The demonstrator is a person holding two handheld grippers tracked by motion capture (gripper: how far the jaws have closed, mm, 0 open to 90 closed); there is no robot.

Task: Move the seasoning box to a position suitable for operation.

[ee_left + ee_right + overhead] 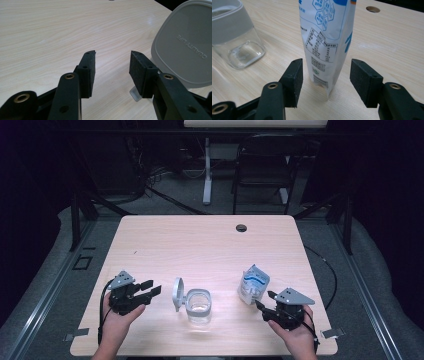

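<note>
A clear square jar (198, 305) stands near the table's front middle, its grey lid (177, 293) hinged open and upright at its left side. A white and blue standing pouch (252, 284) is upright to the jar's right. My left gripper (152, 288) is open, pointing right at the lid, a short way off. In the left gripper view the lid (185, 45) stands just right of the open jaws. My right gripper (265, 300) is open just in front of the pouch. In the right gripper view the pouch (325, 37) stands beyond and between the jaws, touching neither; the jar (234, 37) is at left.
The wooden table (200, 245) has a round cable hole (241, 227) near its far edge. A black chair (262, 165) and a white desk leg (207, 170) stand on the floor behind the table. Black frame posts flank the table.
</note>
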